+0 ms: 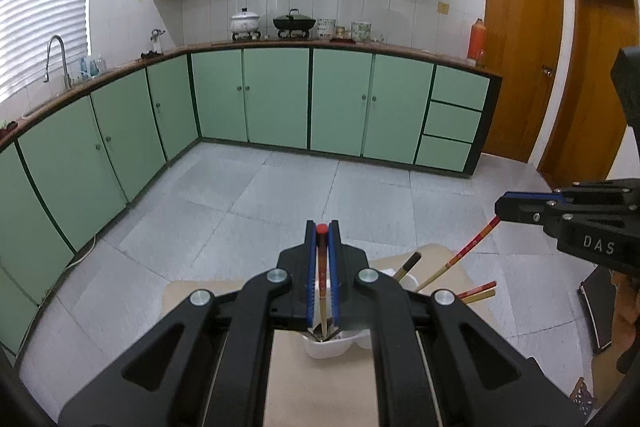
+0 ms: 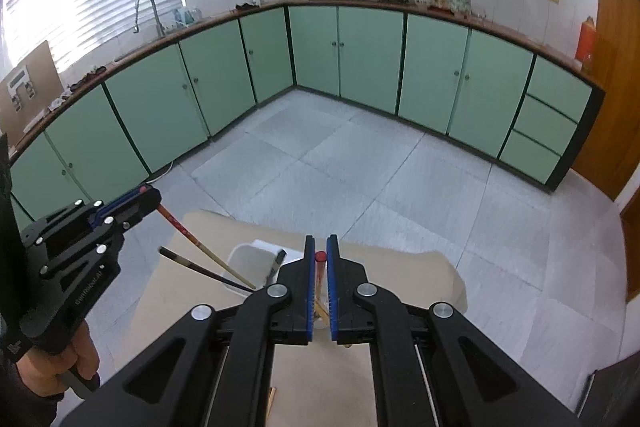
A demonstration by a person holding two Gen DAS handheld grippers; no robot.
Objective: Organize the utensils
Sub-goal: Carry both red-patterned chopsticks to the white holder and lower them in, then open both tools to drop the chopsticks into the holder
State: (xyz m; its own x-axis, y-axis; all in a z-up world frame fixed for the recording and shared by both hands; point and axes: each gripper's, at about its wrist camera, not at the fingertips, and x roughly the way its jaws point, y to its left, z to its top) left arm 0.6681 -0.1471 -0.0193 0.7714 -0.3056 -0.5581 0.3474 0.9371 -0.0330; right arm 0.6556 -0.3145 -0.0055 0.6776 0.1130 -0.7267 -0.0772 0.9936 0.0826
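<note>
My left gripper (image 1: 322, 227) is shut on a red-topped chopstick (image 1: 321, 259) whose lower end stands in a white holder (image 1: 332, 345) on the tan table. My right gripper (image 2: 320, 241) is shut on another red-topped chopstick (image 2: 320, 261) above the same white holder (image 2: 248, 259). In the left wrist view the right gripper (image 1: 505, 207) holds its red chopstick (image 1: 464, 253) slanting down into the holder. In the right wrist view the left gripper (image 2: 146, 195) holds its chopstick (image 2: 192, 237) slanting into the holder. A dark chopstick (image 2: 200, 267) leans in the holder too.
The tan table (image 2: 400, 267) ends just past the holder, with grey tiled floor (image 1: 280, 195) beyond. Two more chopstick ends (image 1: 478, 291) stick out at the right. Green cabinets (image 1: 276, 95) line the far walls. A wooden door (image 1: 520, 51) is at the right.
</note>
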